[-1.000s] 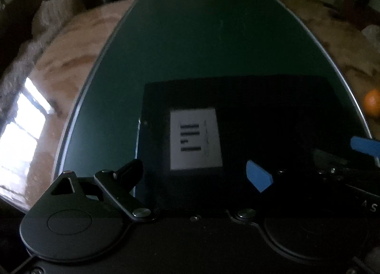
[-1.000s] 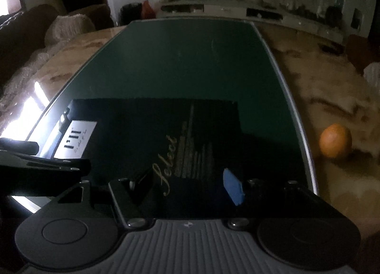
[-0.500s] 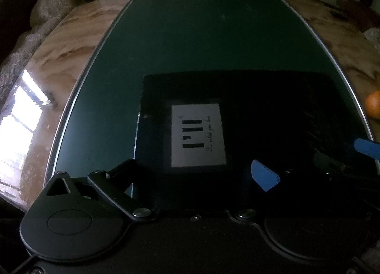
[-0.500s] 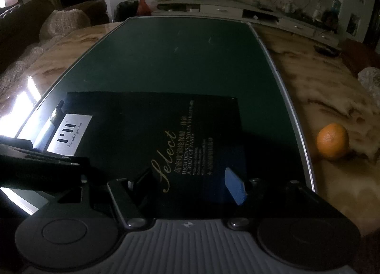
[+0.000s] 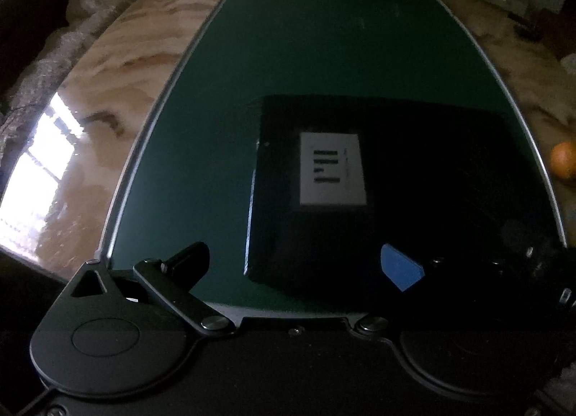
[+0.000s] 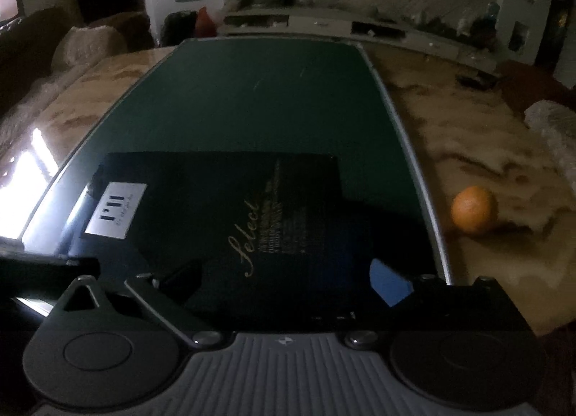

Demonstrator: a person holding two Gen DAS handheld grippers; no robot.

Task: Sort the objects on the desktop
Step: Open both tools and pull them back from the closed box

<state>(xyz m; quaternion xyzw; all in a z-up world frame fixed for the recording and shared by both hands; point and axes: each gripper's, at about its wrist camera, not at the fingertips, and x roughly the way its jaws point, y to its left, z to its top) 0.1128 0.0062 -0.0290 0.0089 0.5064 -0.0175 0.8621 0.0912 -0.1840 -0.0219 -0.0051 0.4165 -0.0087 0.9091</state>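
Both black books (image 5: 414,178) murky; label (image 5: 333,169) text illegible.

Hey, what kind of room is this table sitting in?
Most likely a home living room. A long low white cabinet with clutter on top runs along the far wall, a sofa stands on the left, and an orange lies on the glossy marble table.

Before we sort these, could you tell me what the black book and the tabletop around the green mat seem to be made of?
Black book: probably matte card cover, with gold print. Tabletop: looks like polished veined marble or stone, glossy from window glare.
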